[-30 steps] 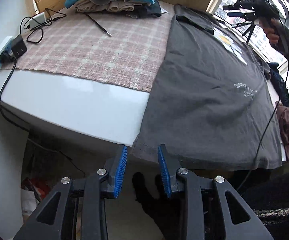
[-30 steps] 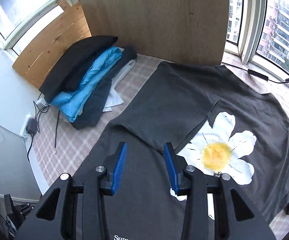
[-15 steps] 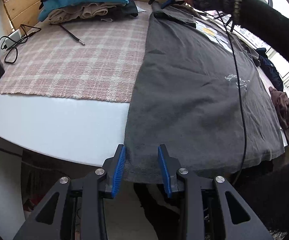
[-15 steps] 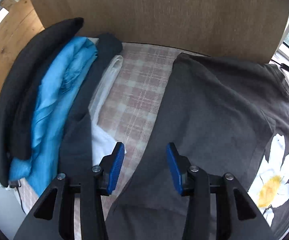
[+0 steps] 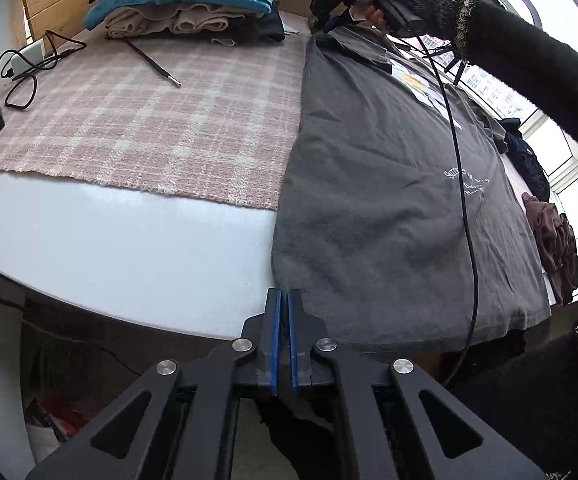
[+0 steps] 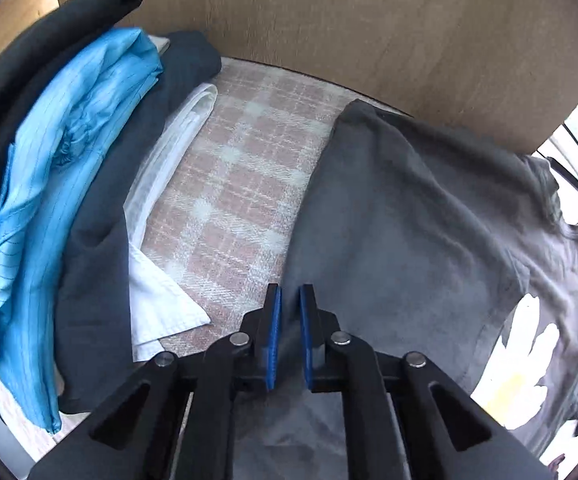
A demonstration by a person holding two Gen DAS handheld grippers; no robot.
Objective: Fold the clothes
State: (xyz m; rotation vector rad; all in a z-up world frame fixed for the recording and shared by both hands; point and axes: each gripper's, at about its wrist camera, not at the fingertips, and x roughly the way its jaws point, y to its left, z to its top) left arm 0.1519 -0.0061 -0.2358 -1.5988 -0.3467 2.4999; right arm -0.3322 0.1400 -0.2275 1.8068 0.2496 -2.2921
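Grey T-shirt (image 5: pixel 389 208) lies flat, left tool (image 5: pixel 283 304) pinching its hem, right tool (image 6: pixel 290 304) nearly closed on its edge.

Right tool (image 6: pixel 289 312) nearly closed on grey T-shirt (image 6: pixel 409 208) edge — plaid cloth (image 6: pixel 241 168) beside.

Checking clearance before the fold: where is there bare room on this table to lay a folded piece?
Free: the pink plaid cloth between the clothes pile and the dark grey T-shirt, bar a thin black rod; also the white table edge. Crowded: cables at the far-left corner, and crumpled garments beyond the shirt.
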